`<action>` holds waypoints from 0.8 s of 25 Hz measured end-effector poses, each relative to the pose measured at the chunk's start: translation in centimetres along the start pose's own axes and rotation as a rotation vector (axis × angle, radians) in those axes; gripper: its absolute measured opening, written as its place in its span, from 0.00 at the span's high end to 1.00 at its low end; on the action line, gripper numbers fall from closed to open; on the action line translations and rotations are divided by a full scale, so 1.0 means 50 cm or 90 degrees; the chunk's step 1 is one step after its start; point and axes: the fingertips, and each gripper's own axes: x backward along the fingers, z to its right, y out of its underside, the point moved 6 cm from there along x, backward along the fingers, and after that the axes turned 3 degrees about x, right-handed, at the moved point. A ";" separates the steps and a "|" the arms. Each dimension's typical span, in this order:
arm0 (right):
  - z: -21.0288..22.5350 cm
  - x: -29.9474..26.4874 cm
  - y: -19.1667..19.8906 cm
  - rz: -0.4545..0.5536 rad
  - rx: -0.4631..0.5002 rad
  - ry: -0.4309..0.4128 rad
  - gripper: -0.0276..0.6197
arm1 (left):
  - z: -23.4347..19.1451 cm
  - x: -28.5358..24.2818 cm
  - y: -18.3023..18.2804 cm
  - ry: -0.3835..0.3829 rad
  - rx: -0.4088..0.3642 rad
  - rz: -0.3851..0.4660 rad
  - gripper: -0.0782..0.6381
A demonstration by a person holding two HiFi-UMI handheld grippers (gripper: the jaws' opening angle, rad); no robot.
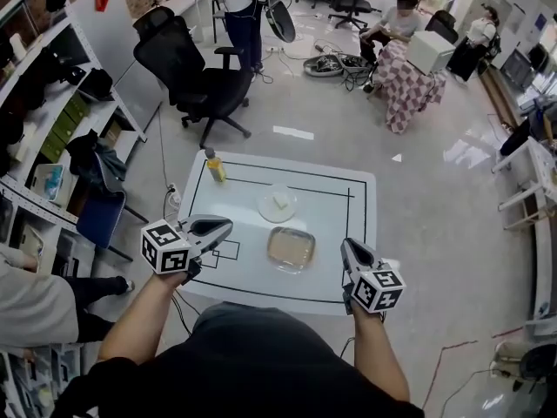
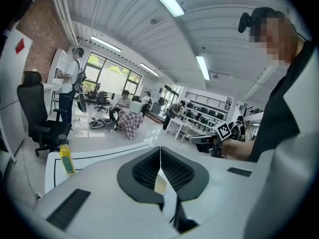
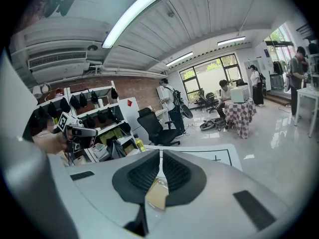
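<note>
- Dish (image 1: 291, 248): square with rounded corners, clear glass, shallow. A flat tan layer covers its floor.
- Dish position: on the white table (image 1: 357, 225), near the front edge, inside the black outline. It lies between the two grippers and touches neither.
- Left gripper (image 1: 224, 225): jaws pressed together, nothing between them. It is held to the dish's left, tips pointing towards it.
- Right gripper (image 1: 346, 245): jaws likewise closed and empty, just right of the dish. Its own view shows the tan dish below the closed tips.
- Plate (image 1: 278, 203): round, white, just behind the dish. It carries one small white lump near its middle.
- Bottle (image 1: 215, 165): upright at the far left of the table, dark cap, yellow liquid inside. Well apart from the dish and plate.
</note>
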 end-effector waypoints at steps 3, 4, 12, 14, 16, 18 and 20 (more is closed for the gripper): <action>0.006 -0.008 0.002 0.001 -0.004 -0.002 0.90 | -0.008 -0.010 0.002 0.003 0.000 -0.010 0.86; 0.004 -0.011 0.005 0.002 -0.004 -0.007 0.89 | -0.011 -0.011 0.003 0.003 0.002 -0.012 0.86; 0.009 -0.025 0.033 -0.006 -0.015 -0.017 0.85 | -0.020 -0.026 0.006 0.010 0.004 -0.014 0.86; 0.012 -0.031 0.044 -0.011 -0.018 -0.019 0.84 | -0.022 -0.028 0.013 0.011 0.005 -0.016 0.86; 0.015 -0.037 0.057 -0.019 -0.020 -0.020 0.83 | -0.024 -0.028 0.021 0.010 0.008 -0.018 0.86; 0.017 -0.040 0.068 -0.026 -0.021 -0.021 0.83 | -0.026 -0.027 0.026 0.008 0.012 -0.021 0.86; 0.019 -0.043 0.077 -0.031 -0.026 -0.021 0.82 | -0.028 -0.026 0.030 0.006 0.015 -0.024 0.86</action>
